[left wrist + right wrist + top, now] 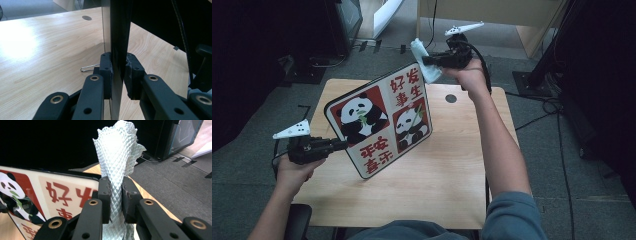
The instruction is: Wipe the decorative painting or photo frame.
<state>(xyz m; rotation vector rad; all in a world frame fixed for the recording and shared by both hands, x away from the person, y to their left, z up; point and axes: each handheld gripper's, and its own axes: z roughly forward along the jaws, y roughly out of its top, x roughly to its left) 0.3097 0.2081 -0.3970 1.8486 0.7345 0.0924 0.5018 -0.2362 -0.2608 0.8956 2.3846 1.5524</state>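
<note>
On the left of the high view I have my left gripper (343,145) above the near-left part of the light wooden table (447,170), its jaws pinching the left edge of the square panda-print board with red Chinese characters and a black rim (382,120). In the left gripper view that same gripper (118,72) looks straight along the board's thin dark edge (120,37), with one pad pressed against each face. The board stands tilted, its printed face turned towards me, its lower corner down close to the tabletop and its upper corner rising towards the far side. Whether that lower corner actually rests on the wood I cannot tell. A small bent wire clip (88,68) lies on the table just beside the left jaw.

Moving right, a round dark hole (451,98) sits in the far part of the tabletop. Above the far edge, my right gripper (428,61) is held high, close to the board's upper right corner. Its jaws are clamped on a pale blue-white cloth with a diamond weave (424,62). In the right gripper view the cloth (117,157) stands up from between the jaws of the gripper (116,192), bunched and folded, with the board's top corner (60,192) just to its left.
</note>
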